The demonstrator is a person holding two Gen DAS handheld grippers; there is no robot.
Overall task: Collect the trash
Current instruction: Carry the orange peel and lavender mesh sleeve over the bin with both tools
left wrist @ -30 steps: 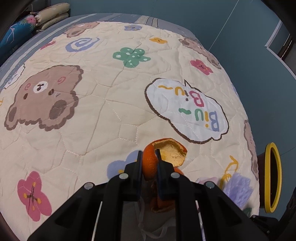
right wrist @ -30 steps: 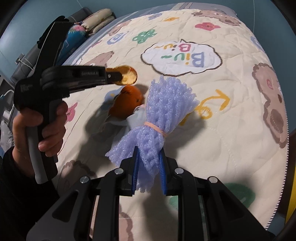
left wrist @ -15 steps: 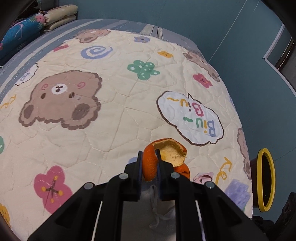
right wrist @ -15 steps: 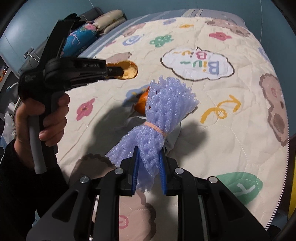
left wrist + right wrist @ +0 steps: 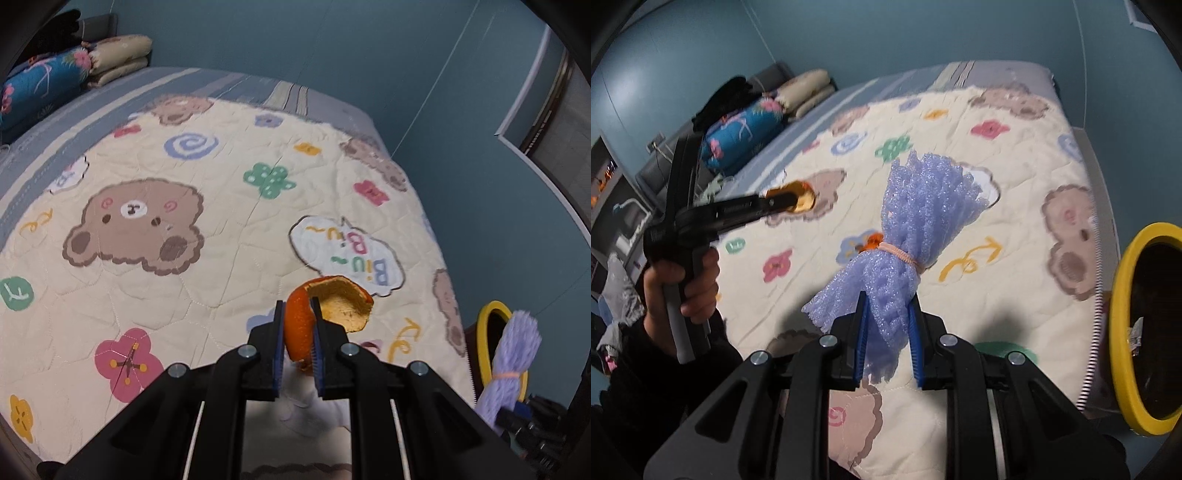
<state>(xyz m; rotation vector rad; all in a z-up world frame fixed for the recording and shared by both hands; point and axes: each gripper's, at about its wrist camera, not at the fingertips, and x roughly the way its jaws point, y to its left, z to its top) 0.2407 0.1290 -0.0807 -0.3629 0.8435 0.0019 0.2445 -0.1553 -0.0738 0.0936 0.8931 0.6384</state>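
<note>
Both pickups done, drop-off pending. Orange peel (image 5: 334, 308) (curled, pale pith showing) is clamped in the left gripper (image 5: 298, 334) jaws above the bed quilt (image 5: 221, 258); a purple foam net (image 5: 916, 236), banded, is pinched by the right gripper (image 5: 888, 332) near the yellow-rimmed bin (image 5: 1123, 332).

Curled orange peel (image 5: 325, 310) and tied purple foam net (image 5: 908, 251), both aloft near yellow-rimmed bin (image 5: 1123, 339)

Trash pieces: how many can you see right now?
3. An orange peel clamped in the left gripper, a purple foam net clamped in the right gripper, and an orange scrap behind it. More may be hidden.
</note>
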